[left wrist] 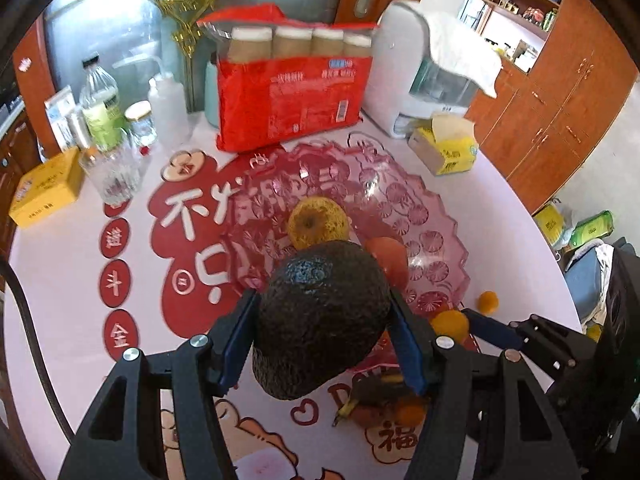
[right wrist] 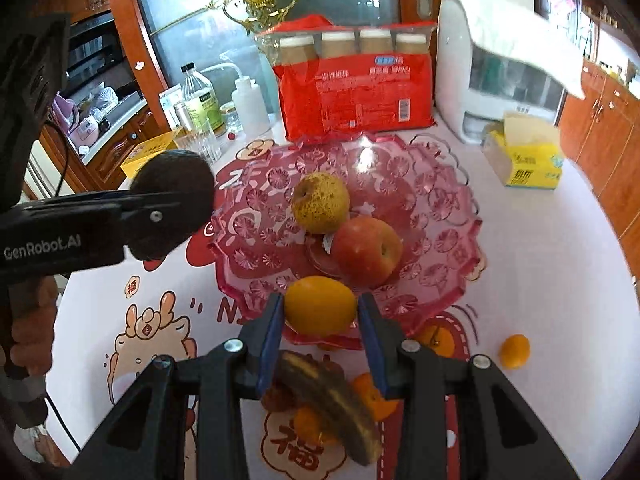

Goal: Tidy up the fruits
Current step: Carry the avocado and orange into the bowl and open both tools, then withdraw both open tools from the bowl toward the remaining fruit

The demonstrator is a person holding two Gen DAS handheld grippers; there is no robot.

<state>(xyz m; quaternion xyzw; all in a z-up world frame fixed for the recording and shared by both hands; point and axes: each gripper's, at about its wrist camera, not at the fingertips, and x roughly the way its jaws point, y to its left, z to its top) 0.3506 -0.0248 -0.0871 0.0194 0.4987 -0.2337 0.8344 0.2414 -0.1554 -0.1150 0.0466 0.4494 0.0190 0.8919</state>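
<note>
Counting fruit: one avocado (left wrist: 320, 320) is clamped in the left gripper (left wrist: 322, 334) above the pink glass bowl (right wrist: 432, 200); one orange (right wrist: 320, 305) is gripped by the right gripper (right wrist: 320, 320) at the bowl's near rim. One pear (right wrist: 320, 202) and one apple (right wrist: 366, 250) are held in the bowl; one blackened banana (right wrist: 332, 404) lies on the table.

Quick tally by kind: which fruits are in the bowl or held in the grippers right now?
Avocado: 1, in left gripper
Orange: 1, in right gripper
Pear: 1, in bowl
Apple: 1, in bowl
Total: 4
</note>
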